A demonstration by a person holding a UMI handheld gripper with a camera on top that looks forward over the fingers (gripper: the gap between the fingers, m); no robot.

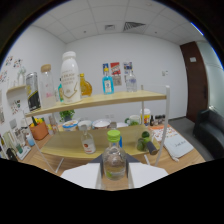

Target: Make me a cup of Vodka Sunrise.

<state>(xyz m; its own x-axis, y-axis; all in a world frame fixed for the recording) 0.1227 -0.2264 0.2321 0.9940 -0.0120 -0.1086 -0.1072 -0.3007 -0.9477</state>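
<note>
Overhead, a white tiled ceiling (107, 12) with a vent is spanning an office-like room; a white back wall (145, 55) is carrying a few posters, and a dark door (192, 80) is standing at the far right. A two-tier wooden shelf (112, 100) is occupying the middle of the view. Its top board is holding a white bottle (70, 77), a clear bottle with a cork-coloured cap (47, 87), a dark can (33, 91), an amber bottle (85, 86) and a blue-labelled bottle (108, 84). The lower board is carrying bowls, cups and a small red-labelled bottle (88, 143) (finer details are too small to read).

A clear glass bottle with a green cap (114, 159) is standing upright, its long axis vertical and the cap pointing at the ceiling. It is sitting between the two white fingers (80, 175), just in front of the shelf's lower board.

The gripper (114, 175) is closing against both sides of this bottle, so the tongs are grasping it.
</note>
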